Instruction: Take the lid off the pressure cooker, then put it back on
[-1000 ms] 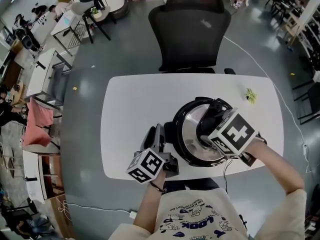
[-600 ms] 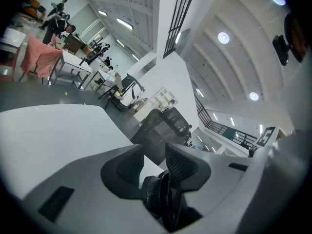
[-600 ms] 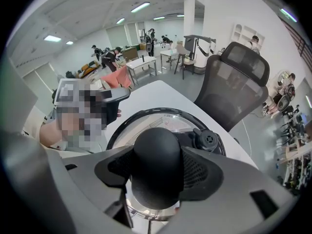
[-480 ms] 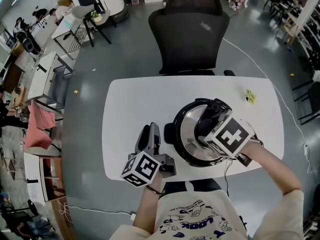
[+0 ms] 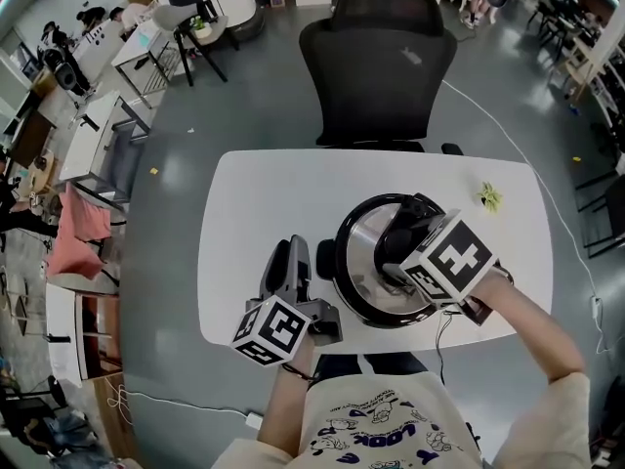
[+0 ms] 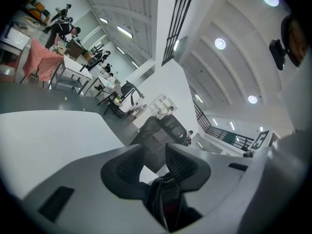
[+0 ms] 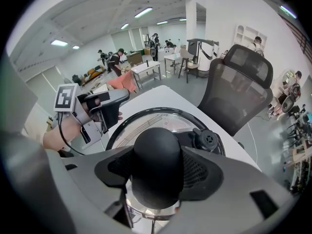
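On the right half of the white table (image 5: 249, 203), near its front edge, stands the pressure cooker (image 5: 344, 283), with its lid (image 7: 146, 123) on. The right gripper (image 7: 157, 175) comes down steeply onto the lid's centre, both pads pressed against the round black knob (image 7: 157, 155). The left gripper (image 5: 289, 262) hangs just left of the cooker, apart from it, its jaws spread with nothing between them.

No brand or label can be made out on the cooker. Each gripper's cube carries black-and-white square markers without letters. The person's shirt (image 5: 376, 428) bears blue lettering in which "LOOK" seems to stand; the rest is too small to read.

Only the right gripper view shows the lid's black valve (image 7: 208, 139) beside the knob, and the hand round the left gripper. The left gripper view misses the cooker: between its jaws are the table's far edge and the black mesh chair (image 5: 376, 66). Only the head view shows a small yellow-green thing (image 5: 489, 195) lying near the table's far right edge
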The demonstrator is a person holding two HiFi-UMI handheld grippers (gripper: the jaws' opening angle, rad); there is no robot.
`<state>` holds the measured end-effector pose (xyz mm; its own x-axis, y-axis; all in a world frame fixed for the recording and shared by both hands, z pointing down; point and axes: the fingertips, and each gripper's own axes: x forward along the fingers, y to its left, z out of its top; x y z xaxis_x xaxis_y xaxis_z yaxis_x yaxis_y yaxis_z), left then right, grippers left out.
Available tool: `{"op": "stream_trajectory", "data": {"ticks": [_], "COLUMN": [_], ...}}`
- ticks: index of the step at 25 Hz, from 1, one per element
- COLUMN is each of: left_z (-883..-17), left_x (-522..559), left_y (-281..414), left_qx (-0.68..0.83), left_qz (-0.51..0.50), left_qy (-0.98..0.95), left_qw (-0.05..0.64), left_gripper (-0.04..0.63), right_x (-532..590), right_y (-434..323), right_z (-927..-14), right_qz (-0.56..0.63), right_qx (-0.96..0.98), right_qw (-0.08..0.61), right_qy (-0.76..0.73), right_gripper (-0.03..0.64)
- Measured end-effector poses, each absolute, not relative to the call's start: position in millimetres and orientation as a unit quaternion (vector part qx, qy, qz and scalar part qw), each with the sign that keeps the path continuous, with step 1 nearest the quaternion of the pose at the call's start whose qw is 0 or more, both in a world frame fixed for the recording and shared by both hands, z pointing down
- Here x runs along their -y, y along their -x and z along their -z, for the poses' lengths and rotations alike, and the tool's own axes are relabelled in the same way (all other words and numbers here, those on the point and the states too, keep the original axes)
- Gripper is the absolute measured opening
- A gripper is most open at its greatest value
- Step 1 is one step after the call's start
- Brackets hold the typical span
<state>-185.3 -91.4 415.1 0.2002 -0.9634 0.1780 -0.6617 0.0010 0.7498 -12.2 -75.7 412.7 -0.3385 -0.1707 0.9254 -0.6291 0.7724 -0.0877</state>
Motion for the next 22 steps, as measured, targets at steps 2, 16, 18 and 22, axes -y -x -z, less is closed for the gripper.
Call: {"op": "stream_trajectory", "data": {"ticks": [2,16,18,22], "left_z": [-409.7,-377.8,-373.2,-366.6], "left_x": [90.9,88.9,89.2,91.2], "left_y": [180.7,112.8,97.0,61.9], "left_qx": [0.599,0.569,0.560,0.541], "left_qz": [0.203,0.198,0.195,0.186], "left_qy": [-0.680,-0.720,-0.729,-0.748], "left_qw": [0.371,0.345,0.342,0.337], "left_gripper": [0.135,0.135,0.135,0.135], "right_x": [74.7,66.2,64.2,58.9], "right_y": [8.7,-60.4,-79.3,-121.4], "right_z": [-409.6,-386.6,-385.4,-385.5], "right_qz": [-0.225,-0.231,-0.239,-0.257], "right_qx": [0.789,0.786,0.781,0.768], "right_qw": [0.512,0.491,0.487,0.478], "right_qy": [-0.254,-0.296,-0.309,-0.339], "right_gripper": [0.296,0.296,0.296,0.296]}}
